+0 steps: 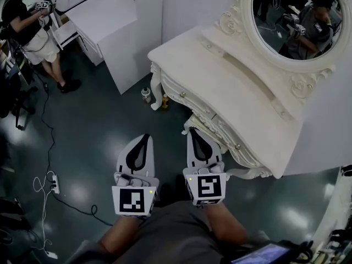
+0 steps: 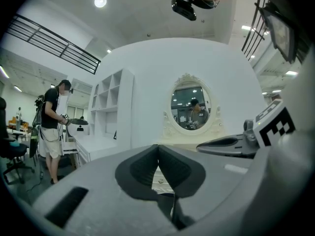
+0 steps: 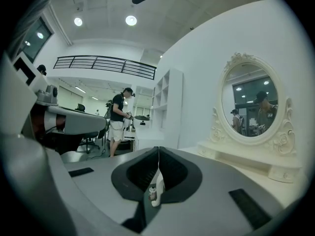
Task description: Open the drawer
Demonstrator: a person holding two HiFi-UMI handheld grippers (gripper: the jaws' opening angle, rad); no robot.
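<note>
In front of the grippers: a cream dressing table [image 1: 236, 87] with an oval mirror [image 1: 300, 21]; its carved front carries the drawers, which all appear shut.
Step in hand: the approach; neither gripper touches the table or a knob.
Right gripper [image 1: 193, 132]: jaws pressed together with nothing between them, held about level, its tips just beside the table's front edge.
Left gripper [image 1: 145, 138]: jaws also together and empty, side by side with the right one, over the floor and farther from the table.
Nearest drawer knob [image 1: 237, 146]: near, off to the right of the right gripper's tips.
Second knob [image 1: 182, 94]: farther ahead of the right gripper, well apart from it.
Which drawer is meant: cannot tell.
Next move calls for: parting one gripper's jaws, lining them up around a knob, closing, then a straight pull away from the table.
</note>
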